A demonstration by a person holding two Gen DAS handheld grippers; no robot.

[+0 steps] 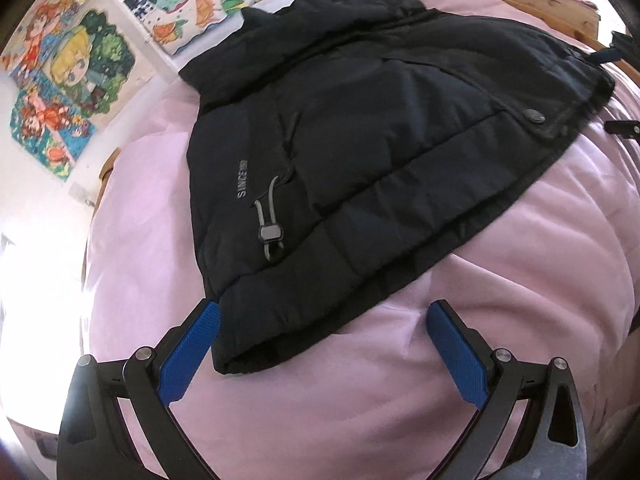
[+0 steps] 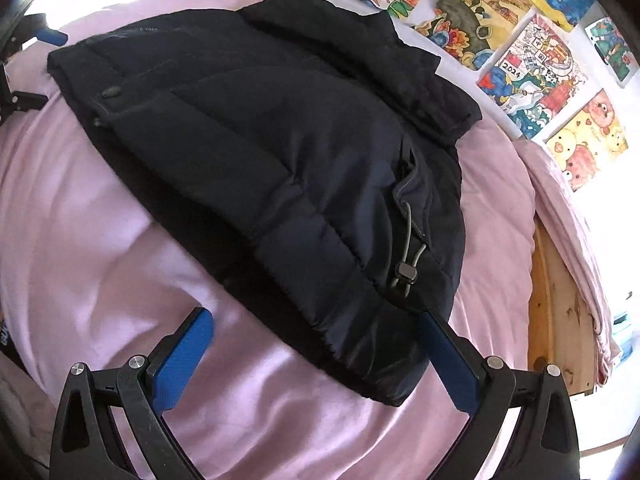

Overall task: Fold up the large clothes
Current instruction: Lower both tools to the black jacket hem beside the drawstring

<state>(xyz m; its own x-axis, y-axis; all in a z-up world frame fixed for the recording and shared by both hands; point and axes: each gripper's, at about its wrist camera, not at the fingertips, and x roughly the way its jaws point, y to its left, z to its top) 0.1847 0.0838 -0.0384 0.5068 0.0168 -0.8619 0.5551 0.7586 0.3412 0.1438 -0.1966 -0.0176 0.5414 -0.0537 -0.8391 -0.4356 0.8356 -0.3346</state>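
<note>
Black jacket (image 1: 360, 152) flat on bed (image 1: 480, 320). Left hand-held gripper (image 1: 324, 344), right hand-held gripper (image 2: 316, 356): jaws apart, empty. Pinch both hem corners deep, lift evenly.

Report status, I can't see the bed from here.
Left tool open, right tool open, each at a hem corner. Black puffer jacket flat on pink bedding, ungripped. Nothing in the way.
</note>
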